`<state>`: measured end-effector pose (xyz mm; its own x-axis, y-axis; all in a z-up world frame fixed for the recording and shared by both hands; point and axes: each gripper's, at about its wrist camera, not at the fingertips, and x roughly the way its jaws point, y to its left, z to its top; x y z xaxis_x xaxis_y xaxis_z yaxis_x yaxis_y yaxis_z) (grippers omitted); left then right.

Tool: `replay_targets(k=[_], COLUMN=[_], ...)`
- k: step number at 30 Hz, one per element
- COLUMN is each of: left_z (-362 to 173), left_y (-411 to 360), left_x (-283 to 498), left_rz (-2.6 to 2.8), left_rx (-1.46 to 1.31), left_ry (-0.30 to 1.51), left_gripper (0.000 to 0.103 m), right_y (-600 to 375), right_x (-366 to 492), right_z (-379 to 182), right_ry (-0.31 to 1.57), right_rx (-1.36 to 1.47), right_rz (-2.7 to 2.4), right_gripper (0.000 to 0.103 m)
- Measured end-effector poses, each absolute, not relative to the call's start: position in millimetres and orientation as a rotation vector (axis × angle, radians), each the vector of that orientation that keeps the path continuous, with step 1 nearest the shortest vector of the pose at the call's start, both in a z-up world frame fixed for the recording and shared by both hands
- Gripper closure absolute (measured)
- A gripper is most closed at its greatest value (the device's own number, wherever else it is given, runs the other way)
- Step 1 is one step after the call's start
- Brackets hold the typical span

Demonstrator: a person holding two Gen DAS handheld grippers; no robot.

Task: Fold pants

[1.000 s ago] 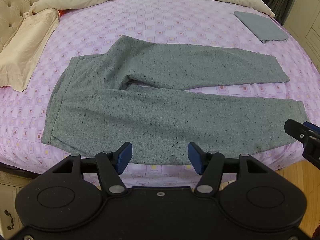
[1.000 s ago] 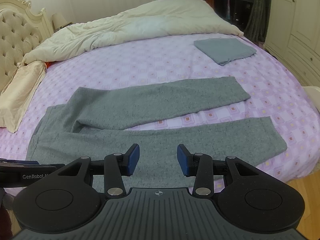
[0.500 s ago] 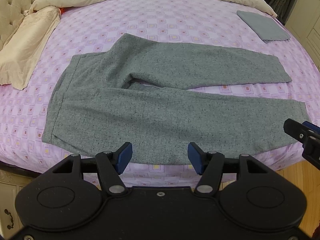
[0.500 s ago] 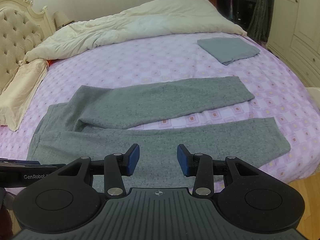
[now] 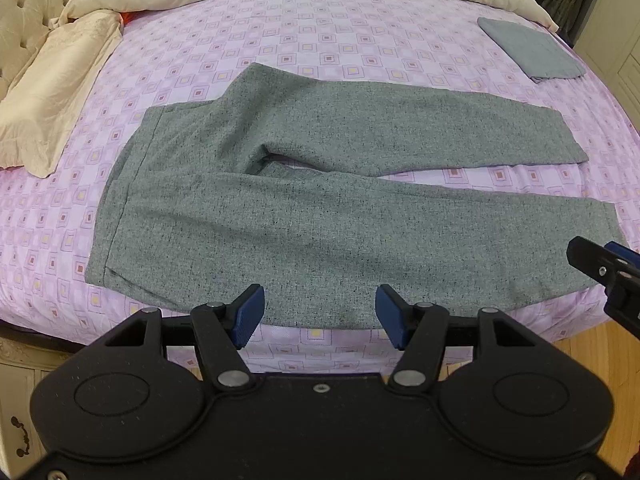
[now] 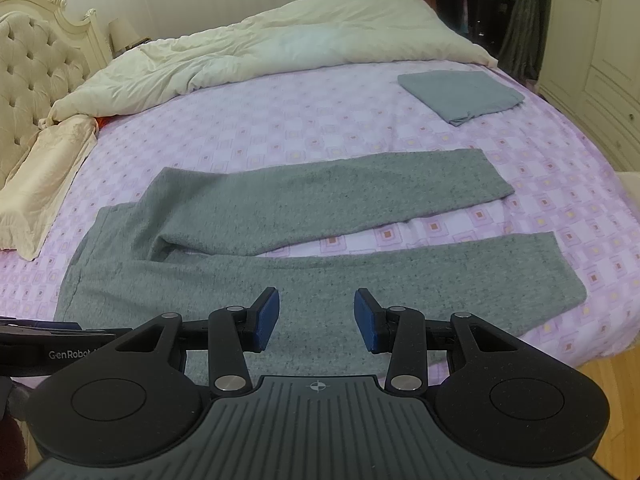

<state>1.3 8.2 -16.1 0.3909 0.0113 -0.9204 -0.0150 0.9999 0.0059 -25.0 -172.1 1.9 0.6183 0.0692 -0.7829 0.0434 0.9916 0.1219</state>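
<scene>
Purple bedsheet [image 5: 320, 40] — gray pants [image 5: 320, 220] flat, folded cloth [image 6: 460, 96] beyond

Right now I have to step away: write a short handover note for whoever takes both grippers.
Left gripper: open, empty, above the near edge of the pants.
Right gripper: open, empty, over the near leg.
Grey flecked knit pants: flat on the purple patterned bedsheet, waistband left, legs spread apart to the right.
Folded grey-blue cloth: far right of the bed.
Done: pants laid out.
Left: every fold.
</scene>
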Motion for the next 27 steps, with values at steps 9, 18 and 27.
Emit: replay_targets(k=[9,18,27], left_z=[-16.9,-18.9,-15.3], left_y=[3.8,-2.3,-6.4], left_x=[1.6,-0.4,-0.5], left_rz=[0.021,0.034,0.063], left_rx=[0.001,0.003,0.0], left_ry=[1.177,1.183,1.179], left_gripper=[0.039,0.039,0.039], right_y=[-175.1,-183.4,-191.9], right_x=[-23.5,-24.8,-22.4], right_z=[-0.6,-4.4,-7.1], right_ry=[0.913,0.923,0.927], right_rx=[0.141,0.16,0.176], right_rz=[0.017,0.028,0.047], right_gripper=[0.063,0.063,0.063])
